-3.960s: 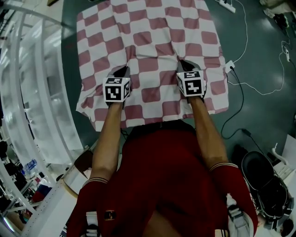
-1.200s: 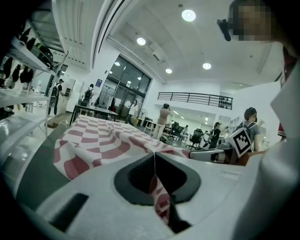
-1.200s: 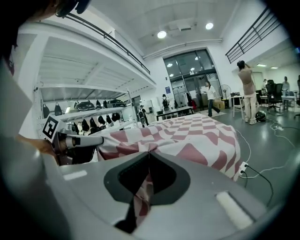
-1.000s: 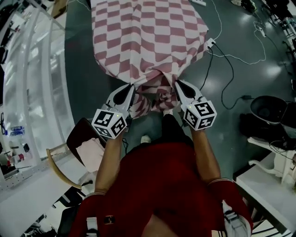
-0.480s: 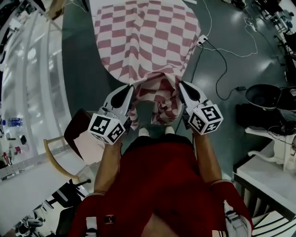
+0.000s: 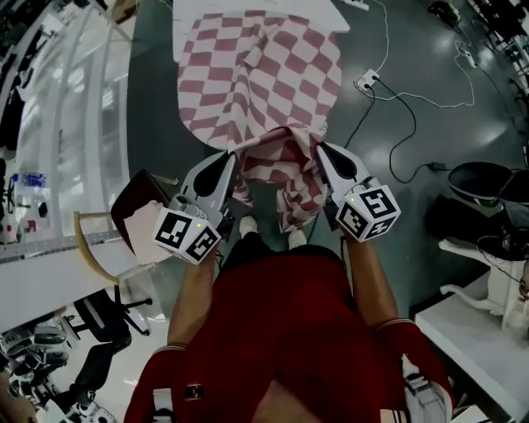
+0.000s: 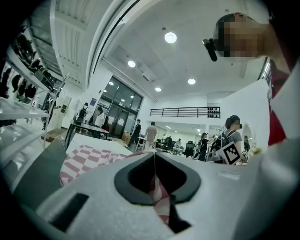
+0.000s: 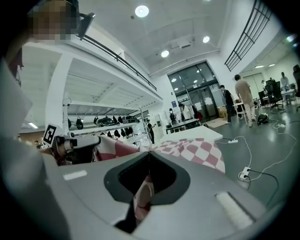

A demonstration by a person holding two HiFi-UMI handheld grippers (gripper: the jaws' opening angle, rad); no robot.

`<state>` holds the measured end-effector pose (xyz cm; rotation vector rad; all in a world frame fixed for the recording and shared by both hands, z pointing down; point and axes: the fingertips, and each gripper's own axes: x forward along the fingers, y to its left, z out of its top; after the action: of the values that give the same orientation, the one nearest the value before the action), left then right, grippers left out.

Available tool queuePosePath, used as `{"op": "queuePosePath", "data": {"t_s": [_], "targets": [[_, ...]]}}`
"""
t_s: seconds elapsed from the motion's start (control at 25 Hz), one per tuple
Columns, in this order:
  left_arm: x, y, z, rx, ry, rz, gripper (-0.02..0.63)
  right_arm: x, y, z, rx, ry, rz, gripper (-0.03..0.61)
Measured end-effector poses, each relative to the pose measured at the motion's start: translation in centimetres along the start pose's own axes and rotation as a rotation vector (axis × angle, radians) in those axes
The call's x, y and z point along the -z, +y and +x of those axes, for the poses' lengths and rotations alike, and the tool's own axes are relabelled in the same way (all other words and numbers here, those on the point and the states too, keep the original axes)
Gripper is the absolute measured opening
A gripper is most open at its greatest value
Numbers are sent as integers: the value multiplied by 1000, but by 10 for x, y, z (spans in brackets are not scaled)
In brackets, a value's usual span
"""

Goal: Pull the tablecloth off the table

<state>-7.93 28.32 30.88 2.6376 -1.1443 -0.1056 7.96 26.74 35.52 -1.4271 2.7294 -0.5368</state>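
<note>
The red-and-white checked tablecloth (image 6: 260, 78) hangs bunched from the near end of the white table (image 6: 326, 10), whose bare top shows at the far edge. My left gripper (image 6: 234, 157) is shut on the cloth's near edge at the left; cloth (image 7: 161, 197) shows pinched between its jaws. My right gripper (image 6: 321, 151) is shut on the near edge at the right, with cloth (image 8: 143, 194) caught between its jaws. A fold of cloth (image 6: 289, 178) sags between the two grippers above the person's feet.
A chair (image 6: 124, 227) with a pale cushion stands at my left. White shelving (image 6: 50, 99) runs along the left side. Cables and a power strip (image 6: 368, 81) lie on the floor at the right, beside a black seat (image 6: 488, 186) and a white table corner (image 6: 479, 330).
Both grippers have pulled back with the cloth since the earliest frame. The cloth has slid off most of the table and bunched narrower; bare white tabletop now shows at the far end.
</note>
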Motion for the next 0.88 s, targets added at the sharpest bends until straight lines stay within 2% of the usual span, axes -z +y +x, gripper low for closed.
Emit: {"op": "queuePosePath", "data": {"t_s": [0.2, 0.4, 0.56, 0.88], "targets": [[24, -40, -12, -48, -17, -2, 12, 14, -9, -32, -52, -3, -1, 11], [46, -69, -16, -43, 0, -5, 12, 28, -21, -69, -37, -25, 24, 11], [38, -70, -21, -34, -11, -15, 12, 19, -14, -79, -29, -58, 34, 11], [10, -56, -28, -15, -80, -1, 12, -3, 5, -79, -21, -99, -20, 11]]}}
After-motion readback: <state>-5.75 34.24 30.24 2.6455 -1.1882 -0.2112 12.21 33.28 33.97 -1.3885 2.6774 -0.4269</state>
